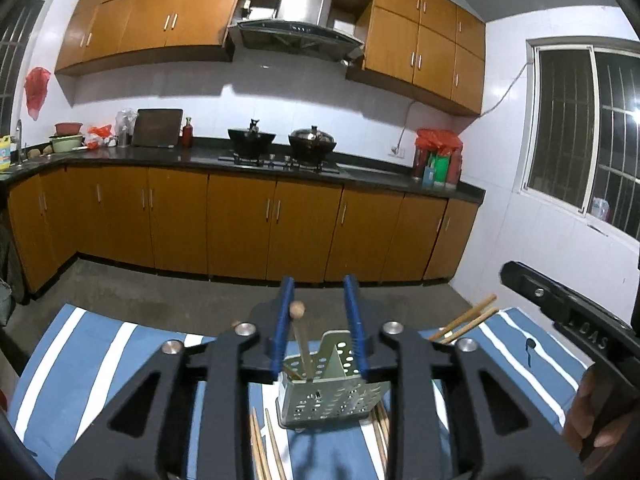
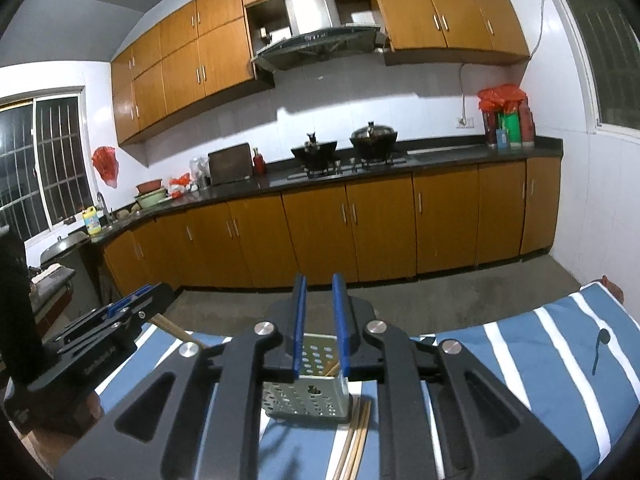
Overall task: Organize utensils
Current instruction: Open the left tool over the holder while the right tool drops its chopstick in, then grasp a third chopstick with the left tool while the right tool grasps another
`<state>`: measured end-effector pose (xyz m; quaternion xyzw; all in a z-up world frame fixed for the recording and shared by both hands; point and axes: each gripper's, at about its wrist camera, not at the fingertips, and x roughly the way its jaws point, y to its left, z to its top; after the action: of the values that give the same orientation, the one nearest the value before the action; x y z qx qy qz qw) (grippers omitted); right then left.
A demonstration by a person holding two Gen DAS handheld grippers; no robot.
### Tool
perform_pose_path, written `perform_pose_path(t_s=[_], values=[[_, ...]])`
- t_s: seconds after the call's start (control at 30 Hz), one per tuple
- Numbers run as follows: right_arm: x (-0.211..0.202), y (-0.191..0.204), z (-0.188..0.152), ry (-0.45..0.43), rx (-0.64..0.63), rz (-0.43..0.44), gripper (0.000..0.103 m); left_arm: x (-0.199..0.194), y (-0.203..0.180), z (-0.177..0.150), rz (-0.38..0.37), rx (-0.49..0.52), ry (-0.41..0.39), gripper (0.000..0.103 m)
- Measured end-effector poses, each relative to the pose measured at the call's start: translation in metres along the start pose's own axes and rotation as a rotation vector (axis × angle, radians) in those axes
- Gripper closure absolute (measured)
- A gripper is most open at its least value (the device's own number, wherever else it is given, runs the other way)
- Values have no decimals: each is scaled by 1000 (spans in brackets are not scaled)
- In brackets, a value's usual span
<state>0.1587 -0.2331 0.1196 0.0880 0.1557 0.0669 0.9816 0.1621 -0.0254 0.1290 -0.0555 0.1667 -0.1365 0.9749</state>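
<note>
Left wrist view: my left gripper (image 1: 320, 292) has its jaws a little apart, a stick (image 1: 301, 340) loose between them, its lower end down in the perforated caddy (image 1: 332, 396) on the striped bench (image 1: 100, 344). Right gripper (image 2: 320, 292) jaws are slightly apart too, holding nothing. Loose chopsticks (image 2: 356, 436) lie beside the caddy.

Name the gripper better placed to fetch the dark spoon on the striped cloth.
Right. The spoon lies toward the right of the cloth, just right of the right gripper; the left gripper is farther left.
</note>
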Motion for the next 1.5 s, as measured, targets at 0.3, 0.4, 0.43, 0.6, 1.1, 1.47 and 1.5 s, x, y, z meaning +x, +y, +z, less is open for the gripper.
perform_pose_path(t_s=[0.3,0.4,0.43,0.6,1.1,1.47,1.5], values=[[-45,-38,-30,2,54,-83,82,-48,18,-2,16,-51,-64,63],[-35,-55,-64,101,83,-115,82,-51,29,-18,81,-47,-26,59],[-30,-59,-76,138,89,-122,82,-49,32,-28,108,-40,-3,59],[3,-62,-144,352,103,-120,82,-25,47,-86,194,-10,183,59],[38,-20,-218,587,52,-37,87,4,53,-188,144,-68,485,60],[37,-40,-213,569,37,-146,99,5,47,-198,111,-60,516,67],[36,-41,-213,569,39,-148,99,5,47,-199,109,-59,518,68]])
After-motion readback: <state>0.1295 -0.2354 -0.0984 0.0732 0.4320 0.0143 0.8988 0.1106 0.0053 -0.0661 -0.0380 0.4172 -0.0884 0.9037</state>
